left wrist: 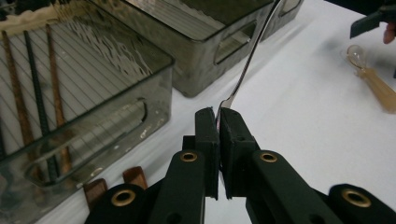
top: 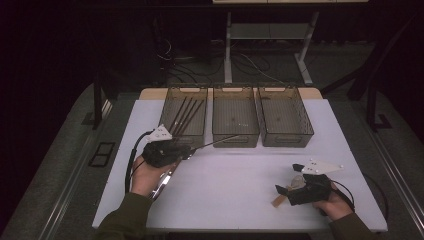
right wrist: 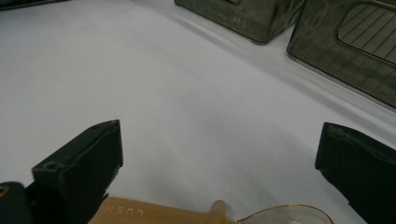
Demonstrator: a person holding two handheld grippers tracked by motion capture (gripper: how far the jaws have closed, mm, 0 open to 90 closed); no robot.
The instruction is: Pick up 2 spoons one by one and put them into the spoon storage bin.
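Observation:
My left gripper [top: 186, 151] is shut on one end of a thin silver utensil [top: 215, 142], whose long shaft reaches right toward the middle bin [top: 235, 136]. In the left gripper view the jaws [left wrist: 218, 115] pinch the utensil [left wrist: 243, 70] at its widened end. My right gripper [top: 289, 179] stands open low over a spoon with an amber handle [top: 278, 199] near the table's front right. In the right gripper view the wide-apart jaws [right wrist: 217, 135] flank the spoon [right wrist: 159, 213], which lies just below them with its clear bowl to the right.
Three smoky plastic bins stand in a row at the back of the white table [top: 240, 195]. The left bin [top: 186, 131] holds several dark chopsticks [left wrist: 39, 102]; the right bin [top: 285, 137] looks bare. Brown handle ends [left wrist: 134, 176] lie under my left gripper.

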